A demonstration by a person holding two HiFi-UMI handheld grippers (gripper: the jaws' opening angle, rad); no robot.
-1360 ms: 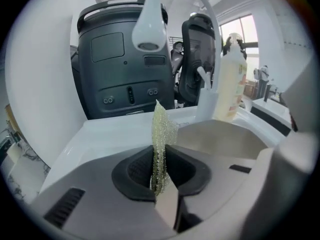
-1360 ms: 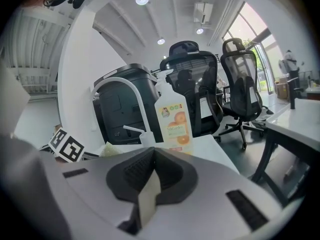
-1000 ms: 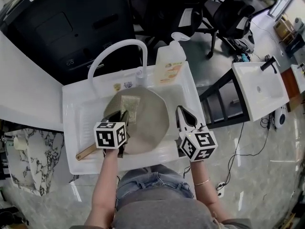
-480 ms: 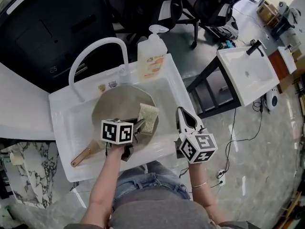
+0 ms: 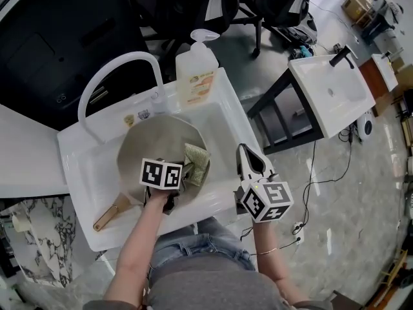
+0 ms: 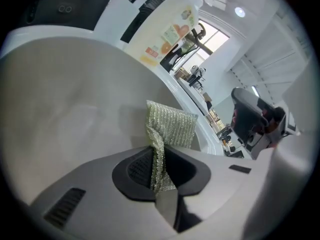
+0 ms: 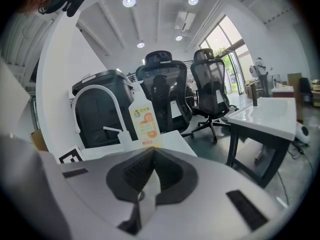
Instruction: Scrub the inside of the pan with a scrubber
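A grey pan [image 5: 151,147] with a wooden handle [image 5: 111,213] lies in the white sink [image 5: 87,173]. My left gripper [image 5: 185,173] is shut on a green-silver mesh scrubber [image 5: 197,164], which rests on the pan's right inner side. In the left gripper view the scrubber [image 6: 167,129] is pinched between the jaws [image 6: 159,169] and folds out over the pan's grey surface [image 6: 70,109]. My right gripper [image 5: 248,160] is shut and holds nothing, hovering to the right of the sink's front right corner. In the right gripper view its jaws [image 7: 152,176] meet with nothing between them.
A white curved tap [image 5: 110,76] rises behind the pan. A soap dispenser bottle [image 5: 195,73] stands at the sink's back right corner. A second white basin on a dark frame [image 5: 329,92] stands to the right. Office chairs [image 7: 185,94] and a black cabinet [image 5: 58,37] are behind.
The left gripper has dragged the scrubber from the pan's far side to its right side, nearer me. The right gripper has barely moved. The view has shifted.
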